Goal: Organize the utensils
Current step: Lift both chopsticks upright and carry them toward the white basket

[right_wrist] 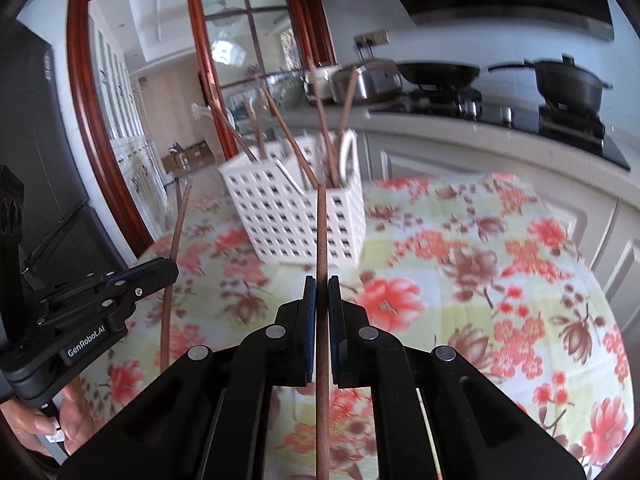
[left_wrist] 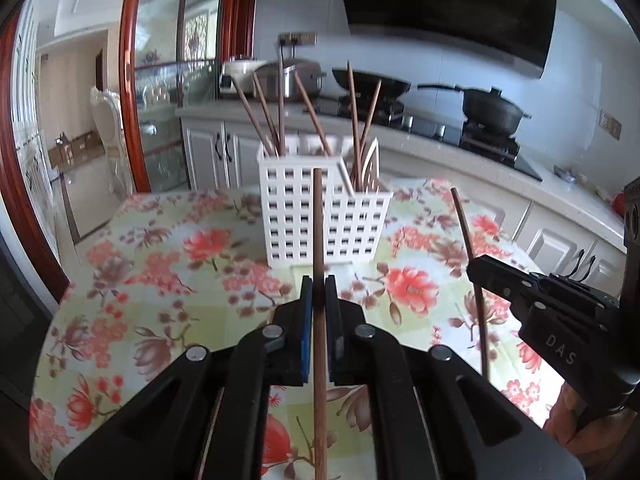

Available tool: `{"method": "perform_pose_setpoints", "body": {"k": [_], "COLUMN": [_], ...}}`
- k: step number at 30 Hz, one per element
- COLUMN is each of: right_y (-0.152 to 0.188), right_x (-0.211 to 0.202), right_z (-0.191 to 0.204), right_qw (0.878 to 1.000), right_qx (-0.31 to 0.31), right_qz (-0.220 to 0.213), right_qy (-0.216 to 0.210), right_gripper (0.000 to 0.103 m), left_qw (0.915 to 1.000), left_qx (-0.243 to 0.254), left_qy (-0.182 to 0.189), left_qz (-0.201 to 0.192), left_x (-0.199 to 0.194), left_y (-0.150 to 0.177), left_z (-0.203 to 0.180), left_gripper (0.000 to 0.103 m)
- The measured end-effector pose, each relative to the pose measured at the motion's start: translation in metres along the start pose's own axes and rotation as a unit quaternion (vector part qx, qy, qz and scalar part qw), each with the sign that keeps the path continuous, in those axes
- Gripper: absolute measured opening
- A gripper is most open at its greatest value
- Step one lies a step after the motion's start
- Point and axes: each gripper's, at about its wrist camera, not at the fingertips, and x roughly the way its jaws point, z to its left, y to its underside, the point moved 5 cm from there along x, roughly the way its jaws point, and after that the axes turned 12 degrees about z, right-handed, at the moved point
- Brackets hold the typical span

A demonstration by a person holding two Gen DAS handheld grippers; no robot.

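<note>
The left gripper point(left_wrist: 319, 286) is pinching one brown chopstick point(left_wrist: 318, 240) upright between its closed pads, and the right gripper point(right_wrist: 321, 286) is clamping a second chopstick point(right_wrist: 321, 236) the same way. Both are hanging over the floral tablecloth point(left_wrist: 160, 264). Just beyond, the white slotted utensil holder point(left_wrist: 296, 208) is already holding several chopsticks, leaning every which way. Further back, pots are sitting on the stove point(right_wrist: 568, 124).

left gripper point(left_wrist: 319, 280) clamping upright chopstick point(left_wrist: 318, 216), white holder point(left_wrist: 320, 216) behind

Matt wooden chopstick point(left_wrist: 319, 240), white plastic basket point(left_wrist: 296, 208)
</note>
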Motion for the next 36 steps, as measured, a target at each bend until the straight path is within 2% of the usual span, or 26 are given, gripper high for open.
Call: {"method": "perform_pose_setpoints", "body": {"k": [4,13,26,36], "right_y": [-0.006,-0.006,-0.008,-0.006], "right_x": [-0.016,-0.027,-0.042,-0.045], "right_z": [0.011,0.025,0.033,0.031], "right_qw": [1.000,0.999,0.996,0.996], "right_qx": [-0.014,-0.033,-0.046,-0.047], "right_qz": [-0.023,-0.038,-0.071,-0.078], "right_qy": [0.002,0.010,0.009,0.008], "right_gripper": [0.006,0.006,0.006,0.006], "left_qw": [0.9997,0.9992,0.9984,0.9980], "left_qx": [0.004,0.003,0.006,0.008], "left_qy": [0.004,0.003,-0.005,-0.005], "left_qz": [-0.023,-0.039,-0.056,-0.063], "left_x": [-0.022,-0.044,-0.058,-0.060], "left_y": [0.000,0.005,0.007,0.004], "left_z": [-0.001,0.005,0.008,0.009], "left_gripper": [0.006,0.006,0.006,0.006]}}
